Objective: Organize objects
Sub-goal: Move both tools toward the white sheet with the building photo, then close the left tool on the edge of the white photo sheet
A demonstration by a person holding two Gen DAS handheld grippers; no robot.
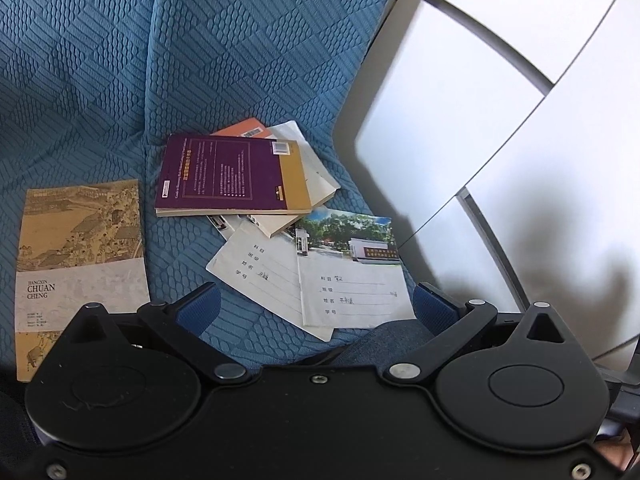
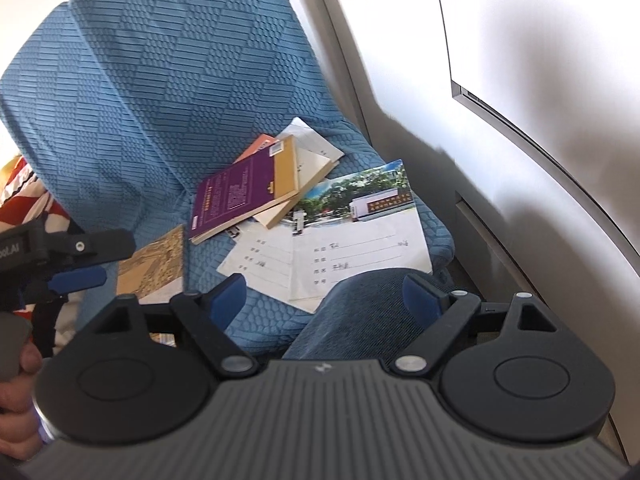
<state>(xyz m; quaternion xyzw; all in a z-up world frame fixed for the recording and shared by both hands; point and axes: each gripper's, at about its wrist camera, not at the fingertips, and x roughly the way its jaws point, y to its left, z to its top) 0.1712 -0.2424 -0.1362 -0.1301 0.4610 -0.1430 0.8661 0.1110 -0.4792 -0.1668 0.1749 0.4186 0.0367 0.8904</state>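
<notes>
Both tongs released, empty: left gripper (image 1: 316, 304), right gripper (image 2: 324, 292). Blue seat (image 1: 120, 80) ahead holds everything: purple book (image 1: 224, 176) topping a loose pile, exercise books (image 1: 352, 292) nearest the fingertips. Judgement: grab the top book first, by its edge.

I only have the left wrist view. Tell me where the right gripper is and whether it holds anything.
Observer: The right gripper is open and empty, over the blue seat's front edge, above a denim knee.
Operator: Report my left gripper against the tan booklet.
Observer: Seen from the right wrist, the left gripper hangs open at the tan booklet's left edge, with nothing between its fingers.
Operator: Say what's beyond the seat's left side.
Observer: Red-and-white patterned fabric.
</notes>
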